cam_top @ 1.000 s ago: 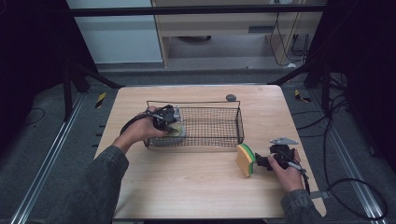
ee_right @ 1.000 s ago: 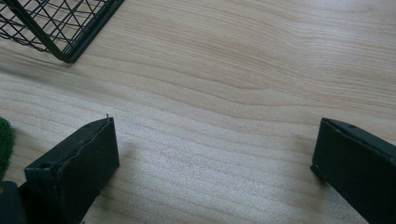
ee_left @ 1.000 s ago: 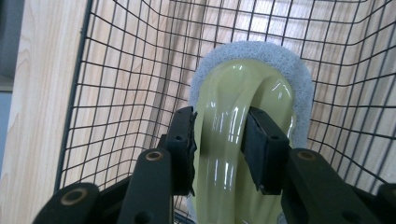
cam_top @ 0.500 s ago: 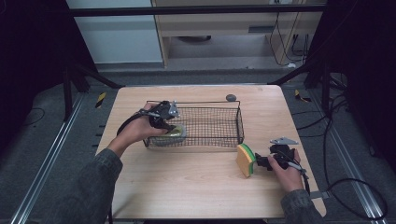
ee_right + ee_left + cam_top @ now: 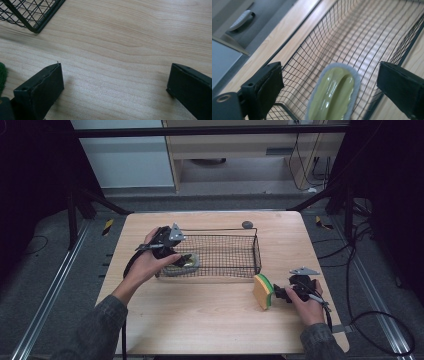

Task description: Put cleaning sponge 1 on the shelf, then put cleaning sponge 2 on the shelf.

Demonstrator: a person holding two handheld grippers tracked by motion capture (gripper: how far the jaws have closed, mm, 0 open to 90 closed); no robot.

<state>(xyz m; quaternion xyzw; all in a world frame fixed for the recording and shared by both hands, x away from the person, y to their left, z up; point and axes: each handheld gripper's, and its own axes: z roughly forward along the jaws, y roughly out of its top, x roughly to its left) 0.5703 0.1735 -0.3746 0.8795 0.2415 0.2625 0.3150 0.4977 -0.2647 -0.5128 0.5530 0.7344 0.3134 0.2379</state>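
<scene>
Left gripper view: left gripper point(image 5: 329, 82) jaws just spread, scrub pad point(image 5: 333, 96) released inside wire basket point(image 5: 317, 47); lift straight up. Right gripper point(image 5: 115, 85) gapes empty.

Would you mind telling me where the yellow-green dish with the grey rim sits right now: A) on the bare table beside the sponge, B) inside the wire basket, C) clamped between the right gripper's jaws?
B: the dish lies on the mesh floor of the wire basket, at its left end.
</scene>
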